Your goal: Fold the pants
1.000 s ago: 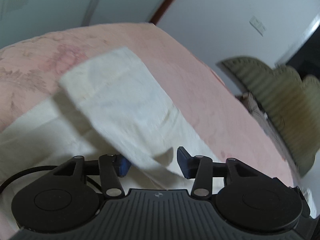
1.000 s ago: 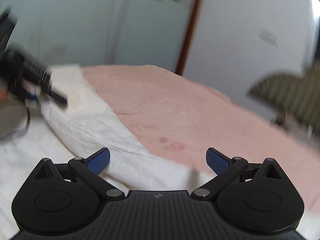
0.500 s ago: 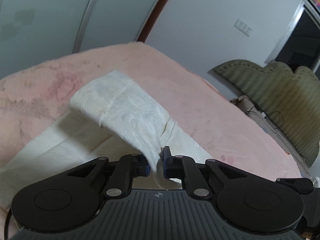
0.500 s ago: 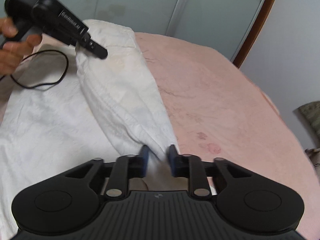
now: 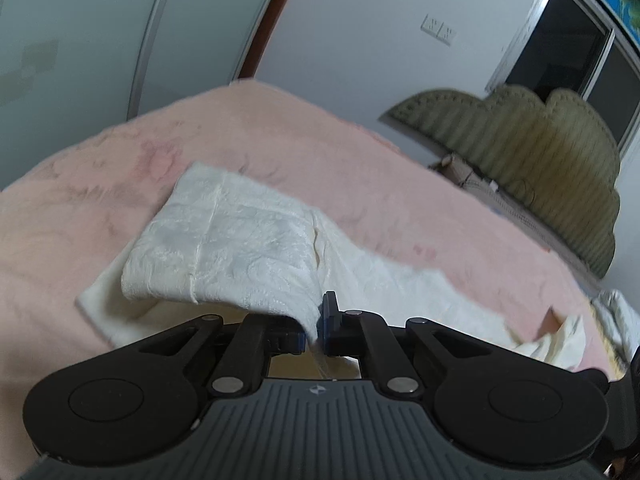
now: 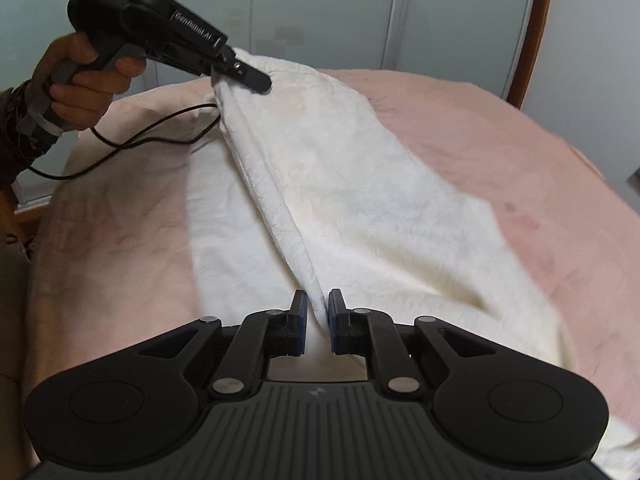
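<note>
Both clamped tight on the cream pants (image 6: 360, 200): left gripper (image 5: 318, 330) and right gripper (image 6: 318, 320) each pinch an edge, lifted off the pink bed (image 6: 540, 160). Grip depth looks thin imo, hard to tell w/ blur. Uneven pull = slip, crooked fold.

Both our grippers pinch cloth

Our left gripper (image 5: 314, 330) has its blue pads nearly together, clamped on a fold of the pants (image 5: 248, 248). Our right gripper (image 6: 318, 322) grips another edge the same way. In the right view our left hand (image 6: 80, 80) wraps the other gripper's handle, raised.
</note>
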`<act>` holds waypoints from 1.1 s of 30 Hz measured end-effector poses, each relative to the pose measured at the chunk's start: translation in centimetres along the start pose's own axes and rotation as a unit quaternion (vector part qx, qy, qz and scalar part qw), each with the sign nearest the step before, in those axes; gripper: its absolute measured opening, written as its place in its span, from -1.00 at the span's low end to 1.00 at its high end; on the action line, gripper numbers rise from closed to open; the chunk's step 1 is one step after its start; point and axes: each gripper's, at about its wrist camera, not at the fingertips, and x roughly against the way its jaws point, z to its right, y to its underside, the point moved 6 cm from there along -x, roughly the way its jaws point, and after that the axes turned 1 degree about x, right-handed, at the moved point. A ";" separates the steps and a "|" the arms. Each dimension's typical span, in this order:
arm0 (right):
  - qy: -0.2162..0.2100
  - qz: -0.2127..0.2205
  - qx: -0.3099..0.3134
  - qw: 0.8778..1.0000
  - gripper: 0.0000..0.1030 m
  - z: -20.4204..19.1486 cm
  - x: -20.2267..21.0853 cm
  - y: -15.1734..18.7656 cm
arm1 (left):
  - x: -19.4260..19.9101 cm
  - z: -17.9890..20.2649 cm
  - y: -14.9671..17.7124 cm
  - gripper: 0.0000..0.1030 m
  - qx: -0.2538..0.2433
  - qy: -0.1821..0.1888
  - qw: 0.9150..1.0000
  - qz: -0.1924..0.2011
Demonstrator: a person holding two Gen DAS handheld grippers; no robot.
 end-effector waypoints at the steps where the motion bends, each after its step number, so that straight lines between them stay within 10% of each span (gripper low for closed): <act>1: -0.004 -0.002 -0.007 1.000 -0.80 -0.2 -0.1 0.2 | -0.2 -0.3 0.5 -0.85 0.001 -0.007 1.000 -0.008; 15: -0.004 -0.007 -0.007 1.000 -0.78 -1.4 1.2 -0.3 | -0.3 -2.5 2.4 -0.78 -0.006 -0.031 0.999 -0.028; 28: 0.005 0.093 -0.165 0.982 -0.72 1.7 3.9 0.5 | -0.8 -3.3 3.0 -0.49 -0.011 -0.065 0.998 -0.019; 33: 0.023 0.038 -0.209 0.977 -0.73 2.7 1.9 2.3 | -0.3 -2.7 3.3 -0.49 -0.040 -0.079 0.996 -0.014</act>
